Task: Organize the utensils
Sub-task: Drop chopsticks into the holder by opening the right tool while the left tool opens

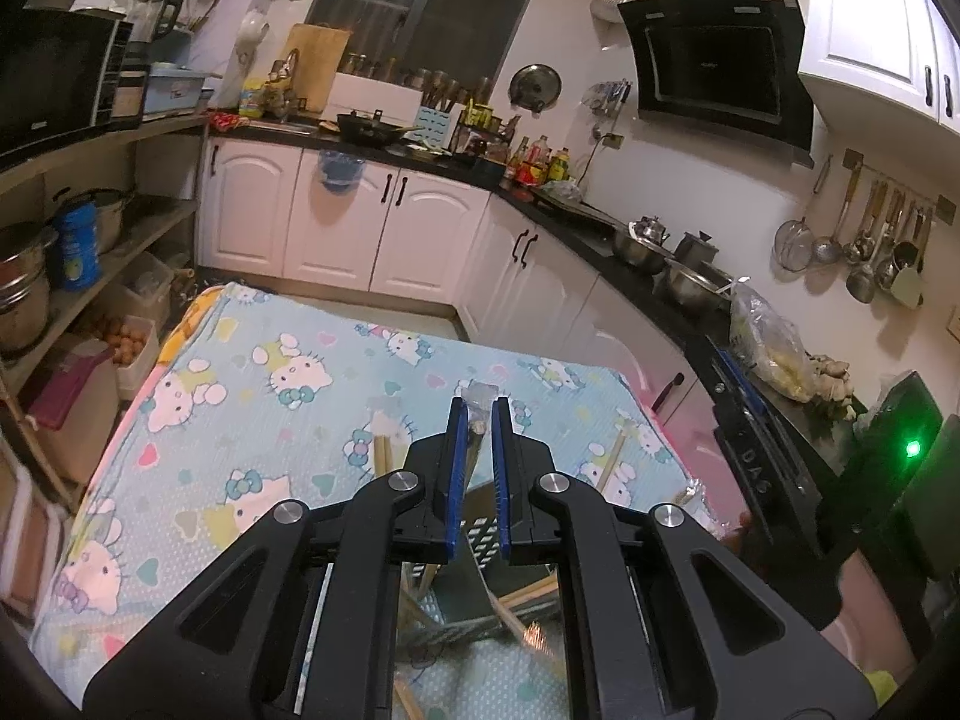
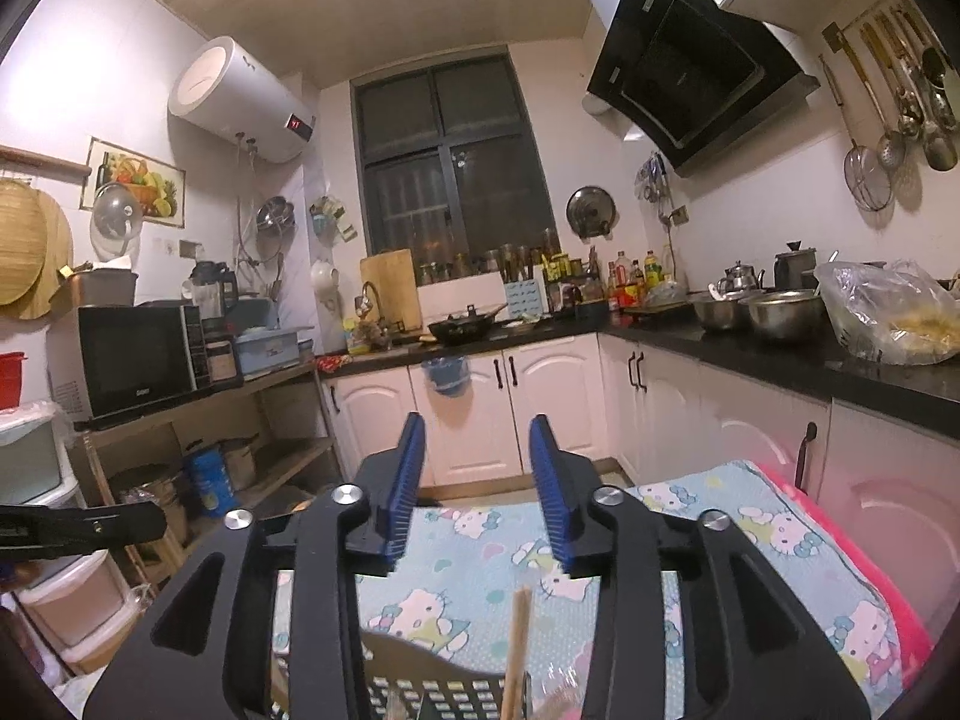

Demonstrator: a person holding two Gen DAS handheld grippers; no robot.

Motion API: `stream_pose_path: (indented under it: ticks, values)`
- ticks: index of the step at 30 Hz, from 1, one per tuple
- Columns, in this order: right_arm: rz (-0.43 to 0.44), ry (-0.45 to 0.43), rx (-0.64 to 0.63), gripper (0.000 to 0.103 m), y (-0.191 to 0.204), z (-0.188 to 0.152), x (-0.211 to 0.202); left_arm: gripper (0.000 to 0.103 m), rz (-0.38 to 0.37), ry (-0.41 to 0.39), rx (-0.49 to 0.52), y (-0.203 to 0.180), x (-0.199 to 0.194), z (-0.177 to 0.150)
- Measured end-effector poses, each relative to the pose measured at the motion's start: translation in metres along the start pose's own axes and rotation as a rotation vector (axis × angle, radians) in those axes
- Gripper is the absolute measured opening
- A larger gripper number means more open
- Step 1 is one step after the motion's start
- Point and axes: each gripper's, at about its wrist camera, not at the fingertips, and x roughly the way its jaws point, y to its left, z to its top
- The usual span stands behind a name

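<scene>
A thin wrapped utensil (image 1: 478, 420) is pinched in the nearly closed jaws of the left gripper (image 1: 480, 414) above the cloth-covered bench (image 1: 252, 360). The right gripper (image 2: 477, 468) is partly open, empty, above a perforated holder (image 2: 444, 693) where a chopstick (image 2: 517, 648) stands. Light, stiff, slippery sticks are best gripped mid-shaft.

Table (image 1: 180, 516) draped in a pale blue cartoon-cat cloth (image 1: 288, 396), pink-edged on the right side. On the cloth: a dark perforated basket (image 2: 456, 693) at the near edge, wooden chopsticks (image 1: 382, 455) lying loose just beyond it, another pair (image 1: 613, 453) further right, near the pink edge. One chopstick (image 2: 517, 648) standing up out of the basket
</scene>
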Motion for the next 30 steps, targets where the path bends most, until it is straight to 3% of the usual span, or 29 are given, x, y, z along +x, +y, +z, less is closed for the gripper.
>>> stream_pose_path:
  ticks: [4,11,30]
  values:
    - [0.021,0.024,-0.009,0.047,0.002,0.001,-0.013,0.004,0.018,0.007,0.003,0.0,-0.005,-0.004]
    - [0.046,0.074,-0.01,0.063,0.006,-0.001,-0.035,0.026,0.031,0.009,-0.003,0.0,-0.017,-0.011]
    - [0.071,0.146,-0.047,0.075,0.009,-0.017,-0.093,0.063,0.068,0.007,-0.02,0.008,-0.048,-0.033]
